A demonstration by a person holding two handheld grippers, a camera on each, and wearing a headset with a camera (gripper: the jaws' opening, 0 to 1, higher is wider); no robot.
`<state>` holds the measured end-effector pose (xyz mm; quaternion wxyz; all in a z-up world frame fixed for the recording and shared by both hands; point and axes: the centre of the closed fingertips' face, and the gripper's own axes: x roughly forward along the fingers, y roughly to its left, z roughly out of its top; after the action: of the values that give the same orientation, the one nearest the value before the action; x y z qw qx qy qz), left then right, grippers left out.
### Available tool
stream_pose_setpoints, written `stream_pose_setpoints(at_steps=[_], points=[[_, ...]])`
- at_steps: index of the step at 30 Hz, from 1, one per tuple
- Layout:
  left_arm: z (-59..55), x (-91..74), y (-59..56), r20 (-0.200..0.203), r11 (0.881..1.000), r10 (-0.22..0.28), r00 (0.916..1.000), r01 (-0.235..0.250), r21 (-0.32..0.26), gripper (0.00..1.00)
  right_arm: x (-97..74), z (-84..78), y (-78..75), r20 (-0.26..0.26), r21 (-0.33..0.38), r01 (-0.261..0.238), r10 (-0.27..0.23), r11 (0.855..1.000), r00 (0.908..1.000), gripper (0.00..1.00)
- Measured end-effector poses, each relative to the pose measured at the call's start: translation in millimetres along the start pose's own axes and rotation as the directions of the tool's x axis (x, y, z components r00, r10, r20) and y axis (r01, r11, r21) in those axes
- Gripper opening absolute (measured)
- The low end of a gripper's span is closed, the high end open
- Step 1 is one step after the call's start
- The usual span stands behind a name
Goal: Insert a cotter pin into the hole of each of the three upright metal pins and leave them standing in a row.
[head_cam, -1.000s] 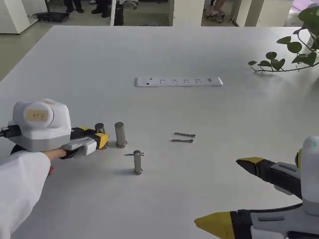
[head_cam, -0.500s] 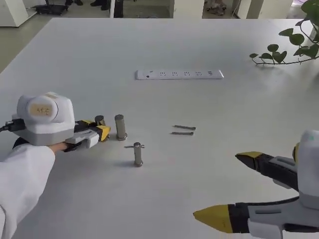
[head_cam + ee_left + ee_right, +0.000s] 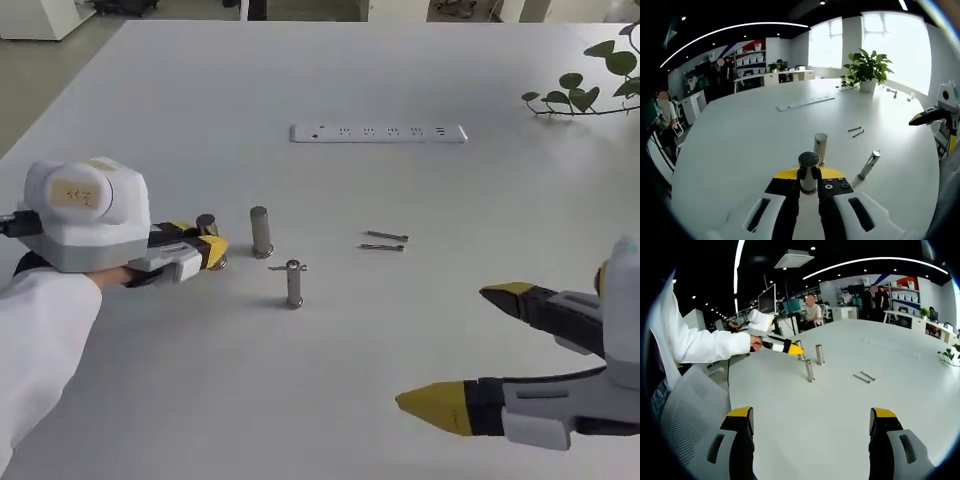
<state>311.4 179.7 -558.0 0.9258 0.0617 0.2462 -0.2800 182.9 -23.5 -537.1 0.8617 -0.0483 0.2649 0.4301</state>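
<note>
Cotter pins (image 3: 385, 237) are what your right gripper (image 3: 445, 348) has to fetch. That gripper is nearest you, low over the table (image 3: 330, 400), jaws spread wide with nothing between them.

Beyond it stands the finished metal pin (image 3: 294, 288), upright, with a fitted cotter pin (image 3: 283, 267) crossing near its top.

To the left and a little farther, your left gripper (image 3: 205, 257) is clamped on the gripped metal pin (image 3: 207, 224). It holds low on the shank, and the cap stands proud of the jaws in the left gripper view (image 3: 809, 161). That pin appears to rest on the table.

Just beside it stands the bare metal pin (image 3: 261, 231), free and upright.

Right of these and well apart, the two loose cotter pins lie flat, side by side.

They look like thin, light wire, stiff along the length but probably springy in the legs. On the smooth table they may skate away from a pinch. I'd take one across its head end, leaving the legs free to lead into the hole.

The metal pins look solid, smooth and slippery, and easy to tip. Hold them low and firm, and keep the upper shank clear. I cannot make out the cross hole.

Farthest lie the power strip (image 3: 378, 133) and the plant (image 3: 590, 88).
</note>
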Motion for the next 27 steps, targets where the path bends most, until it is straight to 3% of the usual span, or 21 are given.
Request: stream_pose_setpoints(at_steps=[7,11,13,18,22,27], points=[[-8.5,-24.2,-35.7,-0.002,0.995,-0.08,0.9968,0.08,0.062,0.11,-2.0,9.0,0.7,0.039,0.017,-0.002,0.001,1.0,0.9993,0.96],[-11.4,-33.5,-59.4,0.002,0.992,-0.12,0.9928,0.12,0.042,0.11,-5.1,8.3,2.8,0.028,-0.017,0.004,-0.004,1.0,0.9996,0.95],[-11.6,-36.0,-72.9,-0.001,0.988,-0.142,0.9899,0.142,0.063,0.11,-7.2,7.9,3.9,0.027,-0.023,0.004,-0.003,1.0,0.9996,0.95],[-8.1,-35.3,-98.2,0.004,0.98,-0.18,0.9836,0.179,0.089,0.11,-11.8,9.3,4.9,0.041,-0.03,0.003,-0.002,1.0,0.9992,0.95],[-8.4,-29.0,-110.9,-0.003,0.976,-0.188,0.9821,0.187,0.11,0.11,-14.3,9.6,4.9,0.049,-0.031,0.001,0.0,1.0,0.9988,0.95],[-14.1,-17.7,-121.0,-0.016,0.976,-0.198,0.98,0.199,0.087,0.11,-17.4,10.7,2.7,0.06,-0.029,0.005,-0.003,1.0,0.9982,0.95]])
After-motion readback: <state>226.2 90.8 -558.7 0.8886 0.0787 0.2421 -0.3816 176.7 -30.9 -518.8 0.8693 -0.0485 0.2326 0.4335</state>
